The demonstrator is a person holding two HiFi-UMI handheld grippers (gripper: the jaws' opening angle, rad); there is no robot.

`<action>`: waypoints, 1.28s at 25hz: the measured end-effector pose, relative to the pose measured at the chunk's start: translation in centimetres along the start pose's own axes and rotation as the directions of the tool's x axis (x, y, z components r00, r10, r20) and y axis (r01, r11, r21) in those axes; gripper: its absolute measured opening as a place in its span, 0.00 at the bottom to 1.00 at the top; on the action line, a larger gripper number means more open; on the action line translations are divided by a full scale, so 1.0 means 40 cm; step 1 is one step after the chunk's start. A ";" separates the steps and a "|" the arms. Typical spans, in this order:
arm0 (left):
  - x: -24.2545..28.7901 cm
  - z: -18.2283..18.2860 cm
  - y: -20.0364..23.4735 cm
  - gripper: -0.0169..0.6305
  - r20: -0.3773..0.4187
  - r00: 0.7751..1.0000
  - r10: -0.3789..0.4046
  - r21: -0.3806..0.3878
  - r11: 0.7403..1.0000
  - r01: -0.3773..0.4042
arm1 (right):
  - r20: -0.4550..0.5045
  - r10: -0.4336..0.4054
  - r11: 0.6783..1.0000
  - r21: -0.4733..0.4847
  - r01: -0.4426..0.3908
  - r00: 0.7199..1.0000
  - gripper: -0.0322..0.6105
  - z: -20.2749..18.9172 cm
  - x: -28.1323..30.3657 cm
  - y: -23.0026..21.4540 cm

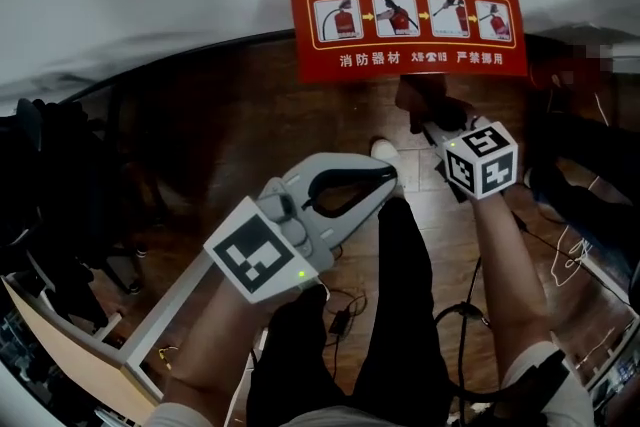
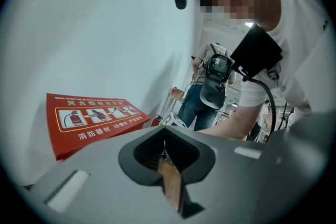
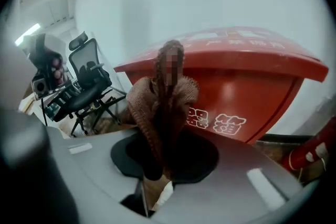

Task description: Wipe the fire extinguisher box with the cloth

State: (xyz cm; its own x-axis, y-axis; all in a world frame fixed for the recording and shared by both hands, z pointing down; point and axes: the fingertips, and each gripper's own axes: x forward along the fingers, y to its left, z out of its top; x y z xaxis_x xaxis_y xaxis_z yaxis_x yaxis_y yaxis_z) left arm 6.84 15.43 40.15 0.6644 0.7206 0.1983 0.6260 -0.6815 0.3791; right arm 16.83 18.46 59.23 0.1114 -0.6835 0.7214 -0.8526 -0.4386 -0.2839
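Left hand-held gripper (image 1: pixel 388 183) closed; right hand-held gripper (image 1: pixel 428 118) clamps cloth (image 3: pixel 139 105) at box (image 1: pixel 400 15) edge.

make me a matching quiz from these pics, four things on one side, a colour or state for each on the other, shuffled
1 left gripper
2 right gripper
3 cloth
4 fire extinguisher box

a red
b shut on the cloth
c brown knit
d shut, nothing in it

Pairs: 1-d, 2-b, 3-c, 4-a
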 end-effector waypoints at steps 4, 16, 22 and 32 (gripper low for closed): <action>-0.024 -0.008 0.016 0.03 0.017 0.999 0.033 -0.012 0.999 -0.033 | -0.034 0.015 0.999 0.040 -0.014 0.999 0.18 -0.058 0.096 -0.039; -0.010 -0.153 0.074 0.03 -0.018 0.998 0.064 -0.062 0.996 -0.065 | -0.277 -0.005 0.991 0.127 0.042 0.961 0.18 -0.376 0.377 -0.208; -0.026 -0.169 0.098 0.03 0.007 0.996 0.086 -0.064 0.994 -0.086 | -0.339 0.013 0.991 0.129 0.032 0.941 0.18 -0.413 0.422 -0.187; -0.125 -0.077 0.041 0.03 0.075 0.991 0.111 -0.046 0.993 -0.108 | -0.098 0.074 0.994 -0.074 -0.082 0.992 0.18 -0.098 0.135 0.138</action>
State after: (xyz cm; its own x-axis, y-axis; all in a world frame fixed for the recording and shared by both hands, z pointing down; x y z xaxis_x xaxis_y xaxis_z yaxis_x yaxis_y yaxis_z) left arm 3.30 11.11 42.57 0.7589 0.6284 0.1706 0.5310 -0.7489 0.3966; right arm 10.71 14.62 64.05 -0.0026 -0.6538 0.7567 -0.8943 -0.3370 -0.2943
